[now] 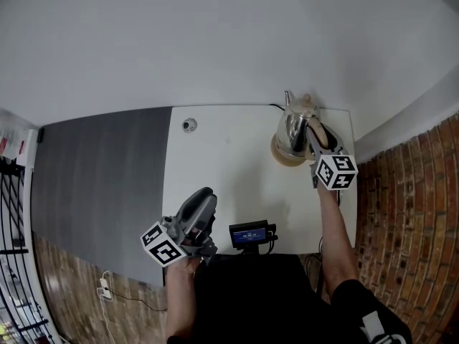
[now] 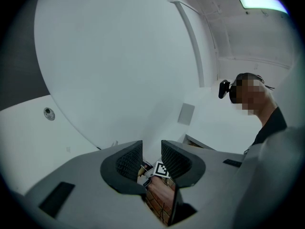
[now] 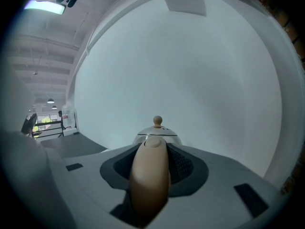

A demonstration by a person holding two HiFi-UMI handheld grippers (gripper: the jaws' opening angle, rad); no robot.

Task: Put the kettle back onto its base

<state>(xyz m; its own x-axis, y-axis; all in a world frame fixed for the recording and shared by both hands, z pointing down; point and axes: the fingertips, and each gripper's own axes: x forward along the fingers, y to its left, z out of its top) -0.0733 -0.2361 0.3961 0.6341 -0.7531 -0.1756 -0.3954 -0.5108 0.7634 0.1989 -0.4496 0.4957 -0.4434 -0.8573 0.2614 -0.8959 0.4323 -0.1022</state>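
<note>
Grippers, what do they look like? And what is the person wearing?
The left gripper and the right gripper are both smooth grey shells, rounded at the front, with dark ribbed pads on the inside. Each one carries a white cube printed with black square markers. The person wears a black short-sleeved top.

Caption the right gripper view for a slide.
Right gripper grips the kettle by its beige handle, against a white wall.

Left gripper: jaws apart, a narrow open gap between the pads.
Left forearm: tucked close to the body, behind its gripper.
Right gripper: jaws clamped on the kettle handle.
Right arm: stretched forward behind its gripper.
</note>
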